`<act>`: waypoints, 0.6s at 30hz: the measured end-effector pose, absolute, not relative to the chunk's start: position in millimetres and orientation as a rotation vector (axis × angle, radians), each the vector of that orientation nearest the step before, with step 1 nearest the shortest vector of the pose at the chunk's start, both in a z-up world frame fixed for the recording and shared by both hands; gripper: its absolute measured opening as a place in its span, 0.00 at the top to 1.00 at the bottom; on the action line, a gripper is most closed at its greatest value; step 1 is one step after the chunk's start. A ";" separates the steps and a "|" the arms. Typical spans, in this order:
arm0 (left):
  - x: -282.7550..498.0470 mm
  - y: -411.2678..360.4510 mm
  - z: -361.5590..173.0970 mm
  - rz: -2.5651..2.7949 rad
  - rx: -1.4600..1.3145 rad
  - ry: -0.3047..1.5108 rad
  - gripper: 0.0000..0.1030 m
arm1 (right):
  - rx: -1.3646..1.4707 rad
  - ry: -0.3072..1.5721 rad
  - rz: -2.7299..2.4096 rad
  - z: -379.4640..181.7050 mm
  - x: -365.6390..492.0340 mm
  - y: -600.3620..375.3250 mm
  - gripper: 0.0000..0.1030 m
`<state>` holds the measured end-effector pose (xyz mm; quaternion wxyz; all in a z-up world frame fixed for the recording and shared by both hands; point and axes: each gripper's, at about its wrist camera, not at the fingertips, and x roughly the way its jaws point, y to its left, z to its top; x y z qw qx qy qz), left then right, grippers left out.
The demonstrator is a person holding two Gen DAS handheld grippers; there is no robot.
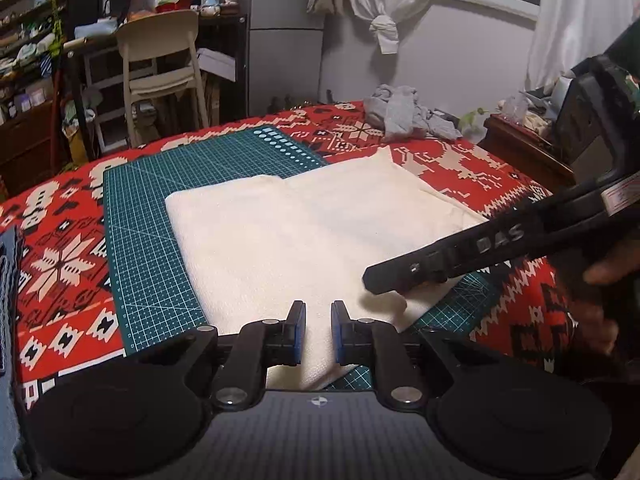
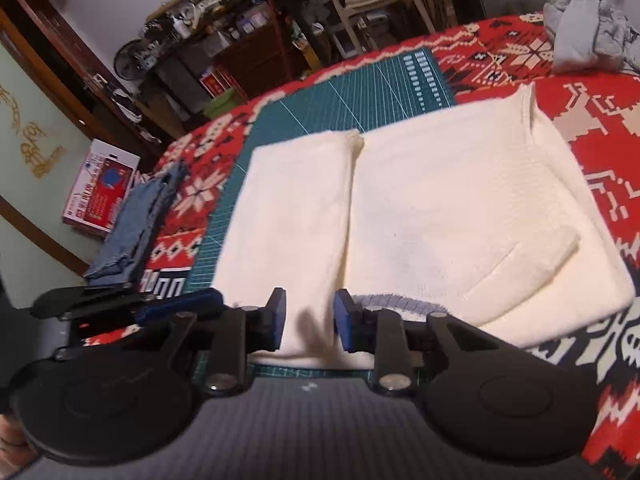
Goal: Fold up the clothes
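Both my left fingers [image 1: 318, 330] and right fingers [image 2: 309, 320] parted, empty, at 6 o'clock of the cream garment [image 2: 460, 208], ready to pinch its near hem.

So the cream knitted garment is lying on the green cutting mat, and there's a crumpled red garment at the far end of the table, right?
Not quite. The crumpled garment at the far end is grey, as the left wrist view shows. The cream knitted garment does lie on the green cutting mat.
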<state>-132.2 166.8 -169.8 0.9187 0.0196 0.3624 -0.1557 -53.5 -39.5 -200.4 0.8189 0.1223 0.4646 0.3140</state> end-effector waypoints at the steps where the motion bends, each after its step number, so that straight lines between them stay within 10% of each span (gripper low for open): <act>1: -130.9 167.6 -170.3 -0.318 0.035 0.749 0.87 | 0.273 1.001 0.667 -204.0 -51.4 -38.9 0.70; 4: -126.7 169.0 -172.6 -0.313 0.028 0.758 0.87 | 0.257 1.024 0.672 -213.5 -53.9 -35.4 0.94; 18: -119.9 177.9 -184.6 -0.283 0.032 0.807 0.87 | 0.235 1.011 0.668 -217.2 -66.4 -46.4 0.94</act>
